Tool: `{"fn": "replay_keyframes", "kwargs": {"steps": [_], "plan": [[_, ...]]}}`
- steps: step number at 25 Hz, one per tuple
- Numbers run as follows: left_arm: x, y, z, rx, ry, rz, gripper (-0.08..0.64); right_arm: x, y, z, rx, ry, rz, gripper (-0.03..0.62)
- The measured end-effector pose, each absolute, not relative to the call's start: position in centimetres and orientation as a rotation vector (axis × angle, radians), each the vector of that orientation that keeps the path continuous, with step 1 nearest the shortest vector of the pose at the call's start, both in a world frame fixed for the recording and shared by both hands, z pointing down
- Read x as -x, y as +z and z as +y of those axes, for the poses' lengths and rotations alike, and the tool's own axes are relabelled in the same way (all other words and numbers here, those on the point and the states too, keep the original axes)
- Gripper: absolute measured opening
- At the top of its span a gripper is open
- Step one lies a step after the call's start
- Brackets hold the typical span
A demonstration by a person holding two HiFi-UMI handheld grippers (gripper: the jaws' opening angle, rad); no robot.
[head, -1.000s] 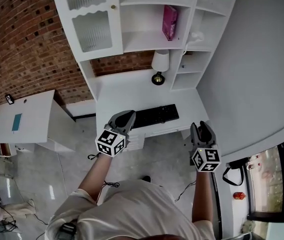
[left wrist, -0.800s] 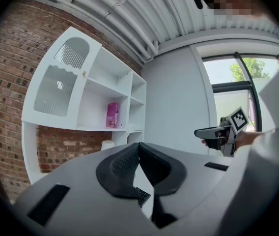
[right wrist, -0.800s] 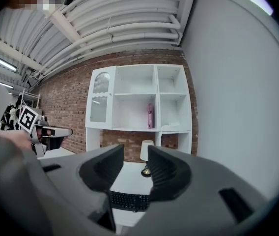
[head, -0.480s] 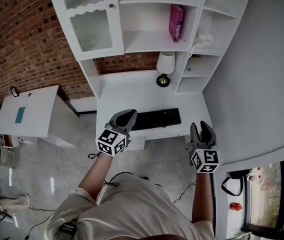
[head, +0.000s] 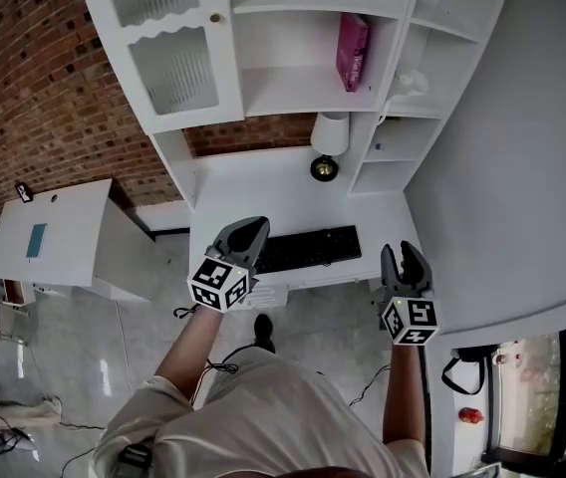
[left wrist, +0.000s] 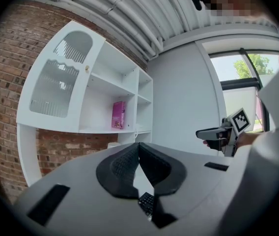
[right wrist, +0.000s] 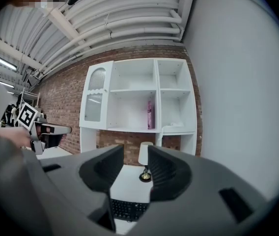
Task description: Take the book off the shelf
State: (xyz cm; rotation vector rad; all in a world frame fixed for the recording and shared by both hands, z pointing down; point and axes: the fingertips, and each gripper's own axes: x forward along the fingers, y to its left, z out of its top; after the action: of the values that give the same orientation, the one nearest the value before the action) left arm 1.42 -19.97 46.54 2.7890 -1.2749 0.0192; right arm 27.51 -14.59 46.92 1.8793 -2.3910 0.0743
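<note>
A pink book (head: 352, 51) stands upright on the white shelf unit (head: 293, 88), in the middle compartment against its right wall. It also shows as the book (left wrist: 118, 115) in the left gripper view and as the book (right wrist: 150, 115) in the right gripper view. Both grippers are held in the air well short of the shelf, over the desk's front edge. My left gripper (head: 246, 235) has its fingertips touching, with nothing between them (left wrist: 138, 146). My right gripper (head: 404, 255) is open and empty, and a clear gap shows between its jaws (right wrist: 135, 154).
Below the shelves is a white desk (head: 233, 192) with a black keyboard (head: 308, 248) and a small lamp (head: 328, 142). A glass-fronted cabinet door (head: 173, 63) is left of the book. A low white cabinet (head: 54, 237) stands at left against the brick wall. A grey wall is at right.
The shelf unit and desk have shifted slightly lower in the head view as the person moves. Both grippers keep the same pose and jaw state.
</note>
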Motion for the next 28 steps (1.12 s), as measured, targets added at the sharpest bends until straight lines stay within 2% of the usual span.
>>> {"fn": "replay_keyframes", "kwargs": {"steps": [28], "plan": [[2.2,47.4,-37.9,-2.863,0.016,-1.057,-0.006,-22.4,46.1,-30.2,-2.046,0.092,-2.250,0.138]]}}
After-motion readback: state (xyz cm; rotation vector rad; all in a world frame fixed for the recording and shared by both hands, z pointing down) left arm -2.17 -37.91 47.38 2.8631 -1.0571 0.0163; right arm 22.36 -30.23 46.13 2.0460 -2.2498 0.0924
